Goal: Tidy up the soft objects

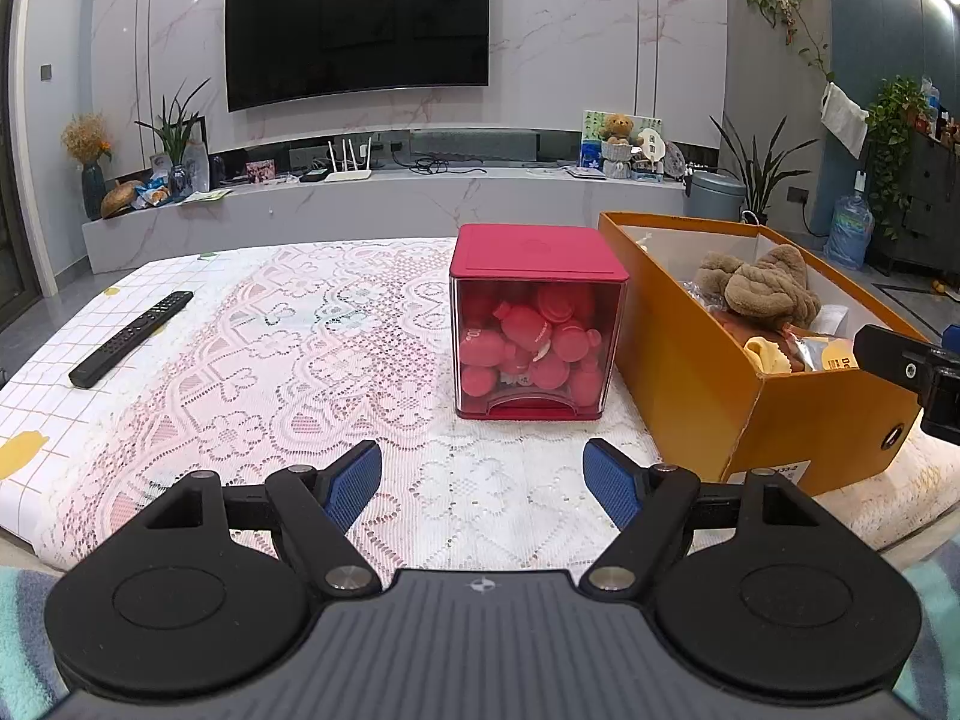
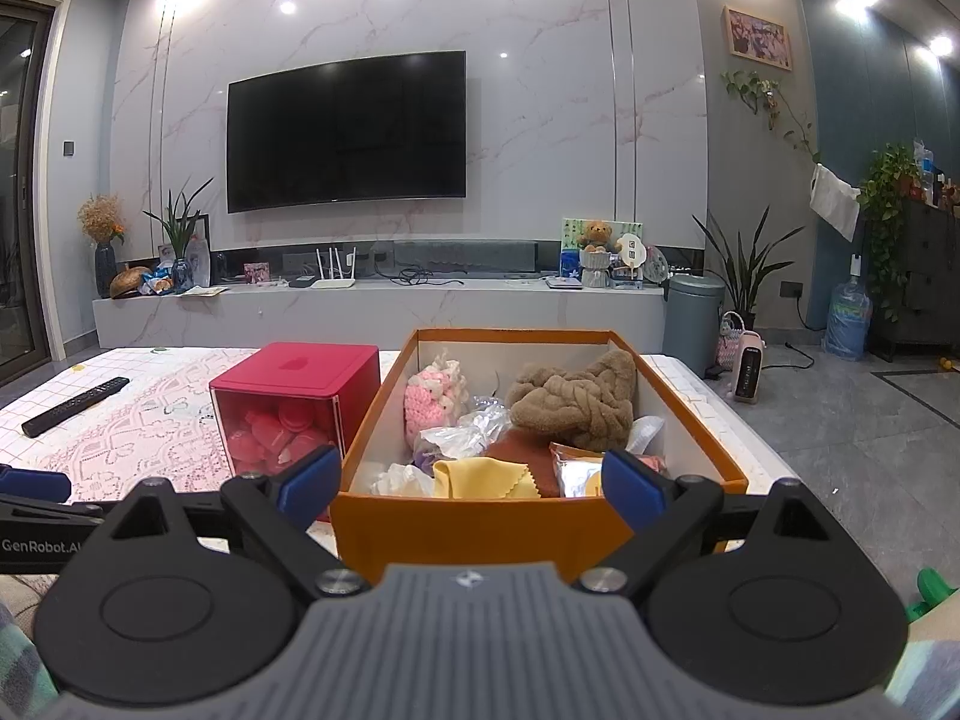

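On the lace-covered surface [image 1: 312, 360] an orange cardboard box [image 2: 480, 525] stands just right of a red-lidded clear container [image 1: 536, 324] full of pink pieces, and inside the box lie a brown plush toy [image 2: 576, 402], a pink crocheted toy [image 2: 432, 399], a yellow cloth [image 2: 483, 480] and some crinkled plastic bags [image 2: 462, 432]. Low over the lace before the red container, the left claw [image 1: 482, 483] hangs with its blue fingers spread wide and nothing between them. At the near end of the box the right claw [image 2: 471, 480] is likewise wide apart and empty, while a black remote [image 1: 129, 337] lies well off to the left.
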Action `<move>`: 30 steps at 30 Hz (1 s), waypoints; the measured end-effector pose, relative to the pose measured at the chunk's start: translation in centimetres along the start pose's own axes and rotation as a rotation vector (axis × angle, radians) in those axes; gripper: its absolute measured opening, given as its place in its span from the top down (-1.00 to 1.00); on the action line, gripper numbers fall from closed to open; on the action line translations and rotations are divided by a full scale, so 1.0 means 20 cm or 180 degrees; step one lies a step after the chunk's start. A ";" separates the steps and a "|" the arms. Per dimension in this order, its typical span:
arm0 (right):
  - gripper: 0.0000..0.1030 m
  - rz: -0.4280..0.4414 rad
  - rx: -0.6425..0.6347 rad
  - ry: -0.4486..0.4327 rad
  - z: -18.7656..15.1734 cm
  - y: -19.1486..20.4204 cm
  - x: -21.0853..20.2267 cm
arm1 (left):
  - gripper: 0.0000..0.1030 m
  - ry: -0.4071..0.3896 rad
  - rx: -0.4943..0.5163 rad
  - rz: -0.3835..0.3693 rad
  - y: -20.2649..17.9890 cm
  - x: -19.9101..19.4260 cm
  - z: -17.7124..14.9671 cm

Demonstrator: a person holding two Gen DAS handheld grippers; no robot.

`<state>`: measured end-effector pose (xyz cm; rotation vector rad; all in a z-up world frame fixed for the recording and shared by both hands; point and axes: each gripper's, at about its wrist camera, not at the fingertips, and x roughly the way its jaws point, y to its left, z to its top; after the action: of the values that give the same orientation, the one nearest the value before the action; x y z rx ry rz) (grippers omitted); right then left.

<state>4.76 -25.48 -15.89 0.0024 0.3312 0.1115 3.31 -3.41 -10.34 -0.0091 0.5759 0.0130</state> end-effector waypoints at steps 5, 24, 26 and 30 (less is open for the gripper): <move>-0.79 0.0000 -0.0004 -0.0003 0.00 0.00 0.00 | -0.75 0.0002 0.0006 0.0004 0.00 0.00 0.00; -0.79 0.0002 -0.0022 -0.0015 0.00 0.00 -0.01 | -0.75 0.0006 -0.0005 0.0000 -0.01 0.00 0.00; -0.79 0.0004 -0.0021 -0.0015 0.00 0.00 -0.01 | -0.75 0.0006 -0.0009 -0.0001 -0.01 0.00 -0.01; -0.79 0.0004 -0.0027 -0.0018 0.00 0.00 -0.01 | -0.75 0.0008 -0.0006 -0.0004 -0.01 0.00 -0.01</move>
<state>4.51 -25.44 -15.76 -0.0055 0.3252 0.1142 3.18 -3.57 -10.39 -0.0113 0.5783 0.0124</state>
